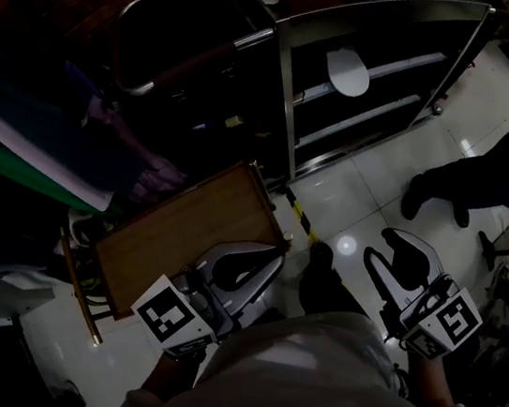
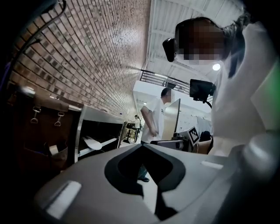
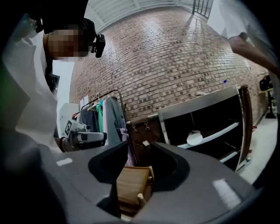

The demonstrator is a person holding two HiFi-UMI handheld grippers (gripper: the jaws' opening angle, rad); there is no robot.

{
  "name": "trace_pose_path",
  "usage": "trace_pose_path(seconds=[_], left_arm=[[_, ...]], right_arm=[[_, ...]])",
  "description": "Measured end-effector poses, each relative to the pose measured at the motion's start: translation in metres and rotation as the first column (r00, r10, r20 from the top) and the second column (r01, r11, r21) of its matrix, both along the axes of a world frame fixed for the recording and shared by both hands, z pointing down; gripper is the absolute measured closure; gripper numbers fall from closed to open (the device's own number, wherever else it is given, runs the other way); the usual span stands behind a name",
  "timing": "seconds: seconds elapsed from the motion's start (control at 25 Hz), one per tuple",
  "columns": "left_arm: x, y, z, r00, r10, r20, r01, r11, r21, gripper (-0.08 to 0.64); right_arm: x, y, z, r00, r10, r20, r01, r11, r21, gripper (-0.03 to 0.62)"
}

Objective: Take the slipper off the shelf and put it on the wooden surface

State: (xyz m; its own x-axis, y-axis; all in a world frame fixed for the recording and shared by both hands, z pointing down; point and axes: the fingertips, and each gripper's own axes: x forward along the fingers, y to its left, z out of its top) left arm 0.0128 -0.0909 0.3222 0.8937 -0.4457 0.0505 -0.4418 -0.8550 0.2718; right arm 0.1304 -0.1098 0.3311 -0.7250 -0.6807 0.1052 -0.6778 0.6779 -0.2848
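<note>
A white slipper (image 1: 347, 70) (image 3: 194, 138) lies on a rail of the dark metal shelf (image 1: 386, 23) against a brick wall (image 3: 175, 57); it is well apart from both grippers, which hang low over the glossy tiled floor (image 1: 369, 196); the left gripper (image 1: 277, 258) (image 2: 142, 146) sits just beside the near edge of the wooden surface (image 1: 184, 230), its jaw tips pressed together with nothing between them; the right gripper (image 1: 377, 244) (image 3: 134, 146) hovers over bare floor, its jaws parted and empty; in the right gripper view the wooden surface (image 3: 131, 181) shows through their gap; a bystander (image 1: 467, 177) (image 2: 154, 116) in a white shirt stands near the shelf's far end; clothes (image 3: 105, 116) hang on a rack beside the wooden surface.
</note>
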Motion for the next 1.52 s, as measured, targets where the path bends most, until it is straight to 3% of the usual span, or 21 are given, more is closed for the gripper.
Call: trace_pose_path(seconds=[0.12, 0.28, 0.48, 0.8, 1.08, 1.24, 1.4, 1.52], left_arm=[[0.031, -0.045, -0.006, 1.000, -0.006, 0.029, 0.006, 1.000, 0.023, 0.568], [0.069, -0.097, -0.017, 1.000, -0.028, 0.000, 0.028, 0.999, 0.041, 0.568], [0.097, -0.135, -0.023, 0.999, -0.046, 0.017, 0.045, 0.997, 0.062, 0.568], [0.104, -0.178, -0.006, 0.991, -0.120, 0.053, 0.120, 0.993, 0.001, 0.568], [0.094, -0.197, 0.001, 0.980, -0.185, 0.076, 0.187, 0.982, -0.012, 0.568], [0.085, -0.199, 0.008, 0.971, -0.221, 0.087, 0.225, 0.974, -0.030, 0.568], [0.077, -0.197, 0.011, 0.964, -0.251, 0.091, 0.255, 0.966, -0.036, 0.568], [0.074, -0.193, 0.013, 0.962, -0.256, 0.093, 0.261, 0.965, -0.040, 0.568]], right_arm=[[0.025, -0.047, 0.013, 0.999, -0.040, -0.007, 0.040, 0.999, -0.002, 0.445], [0.054, -0.117, 0.040, 0.998, -0.042, 0.044, 0.045, 0.997, -0.056, 0.445], [0.095, -0.222, 0.097, 0.995, 0.066, 0.071, -0.054, 0.986, -0.158, 0.442], [0.116, -0.357, 0.182, 0.972, 0.192, 0.139, -0.134, 0.928, -0.348, 0.416], [0.103, -0.403, 0.236, 0.952, 0.230, 0.203, -0.109, 0.873, -0.476, 0.410], [0.093, -0.416, 0.243, 0.953, 0.226, 0.204, -0.105, 0.872, -0.478, 0.430], [0.088, -0.417, 0.244, 0.961, 0.205, 0.184, -0.095, 0.872, -0.479, 0.502], [0.085, -0.409, 0.225, 0.964, 0.180, 0.196, -0.075, 0.890, -0.449, 0.552]])
